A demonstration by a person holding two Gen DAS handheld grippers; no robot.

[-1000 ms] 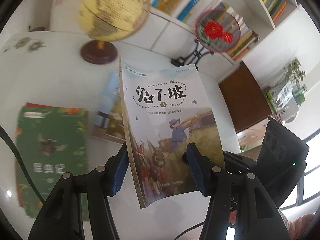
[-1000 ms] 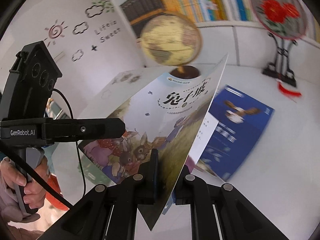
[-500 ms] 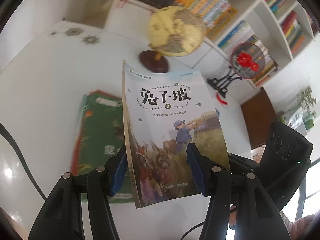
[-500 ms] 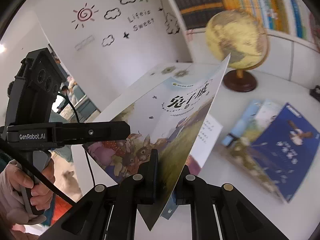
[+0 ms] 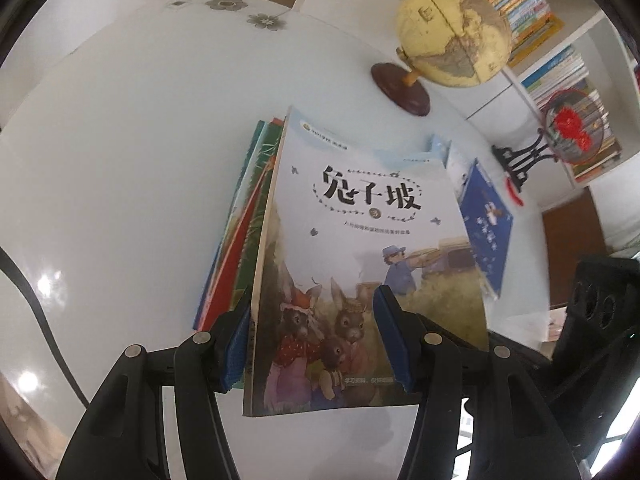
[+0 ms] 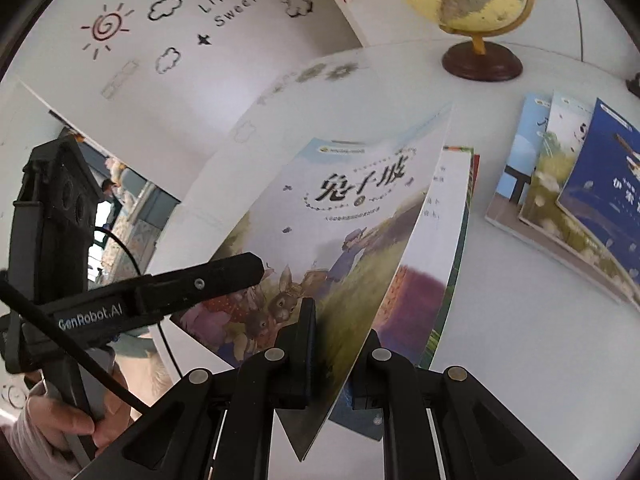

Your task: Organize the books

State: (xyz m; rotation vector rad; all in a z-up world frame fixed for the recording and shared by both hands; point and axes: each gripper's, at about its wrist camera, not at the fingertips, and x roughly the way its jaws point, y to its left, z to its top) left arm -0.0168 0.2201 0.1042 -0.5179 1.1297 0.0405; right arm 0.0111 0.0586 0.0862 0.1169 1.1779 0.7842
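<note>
A pale-blue book with rabbits on its cover hangs tilted over the white table. It lies slanted between my left gripper's blue pads, spine against the left pad, right pad on the front cover. My right gripper is shut on the book's lower right edge. One left finger crosses the cover in the right wrist view. Under the book lies a stack of green and red books, partly hidden by it.
A fan of loose books topped by a dark-blue one lies to the right. A yellow globe and a round red-flower ornament stand at the back before full bookshelves. A hand holds the left tool.
Both grippers have carried the rabbit book leftward and lower. It now hangs over the green and red stack, and the blue books have slid off to the right.
</note>
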